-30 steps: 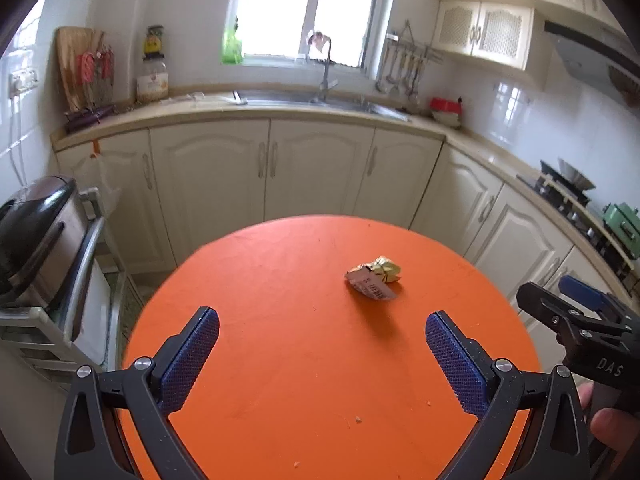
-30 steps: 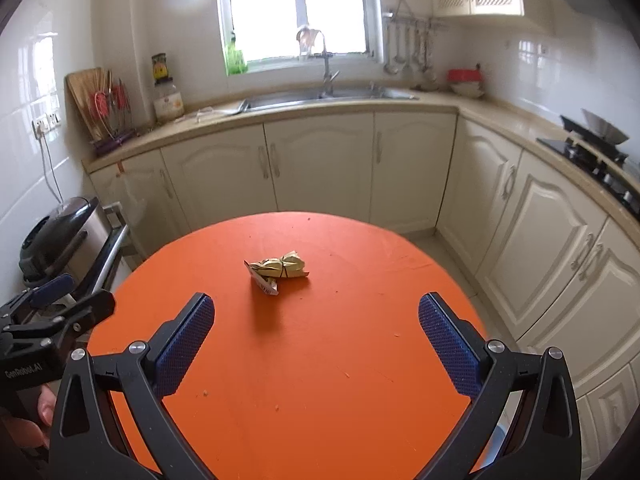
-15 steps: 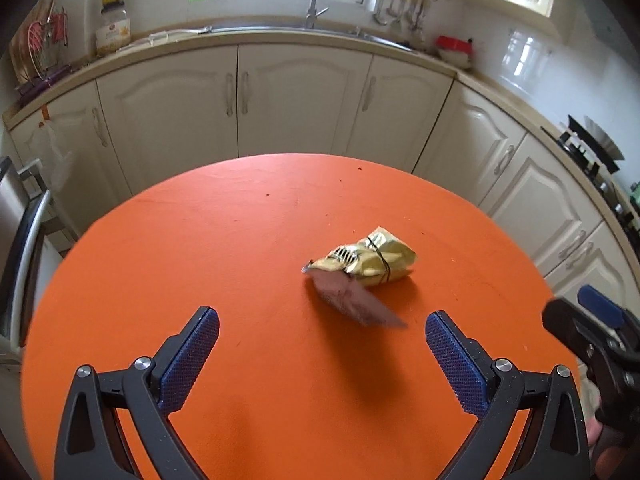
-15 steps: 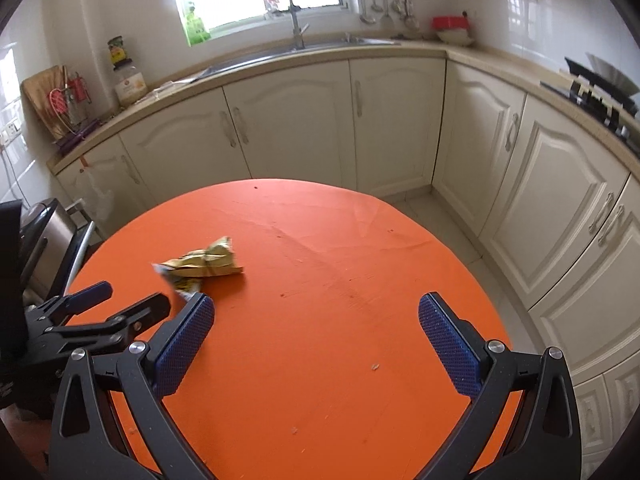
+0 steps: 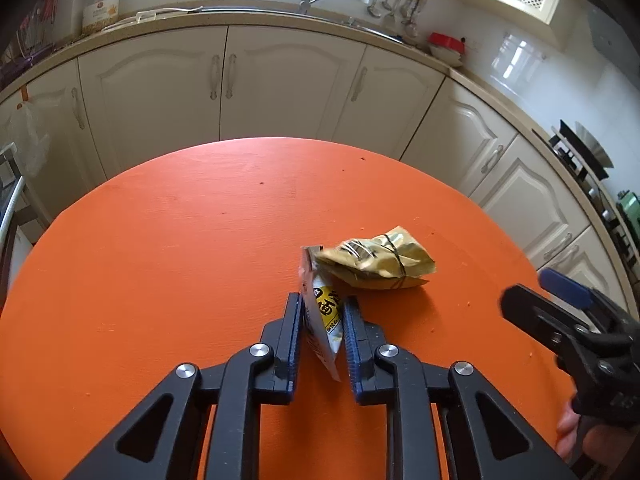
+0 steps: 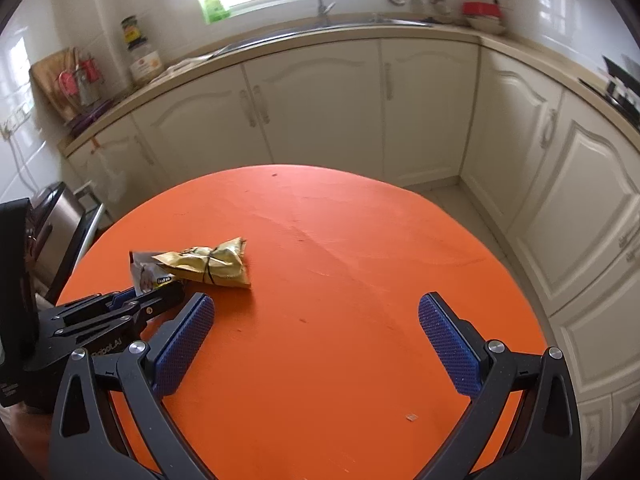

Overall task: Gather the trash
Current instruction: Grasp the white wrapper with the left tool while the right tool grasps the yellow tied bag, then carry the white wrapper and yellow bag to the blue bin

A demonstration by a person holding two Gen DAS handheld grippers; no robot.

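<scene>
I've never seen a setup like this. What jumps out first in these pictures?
A bright orange round table fills the middle of a cream kitchen. On it lies crumpled trash: a yellow wrapper bound with a black band and a white packet that the left gripper has pinched between its blue pads. The right gripper hangs wide open beside it, empty.
</scene>
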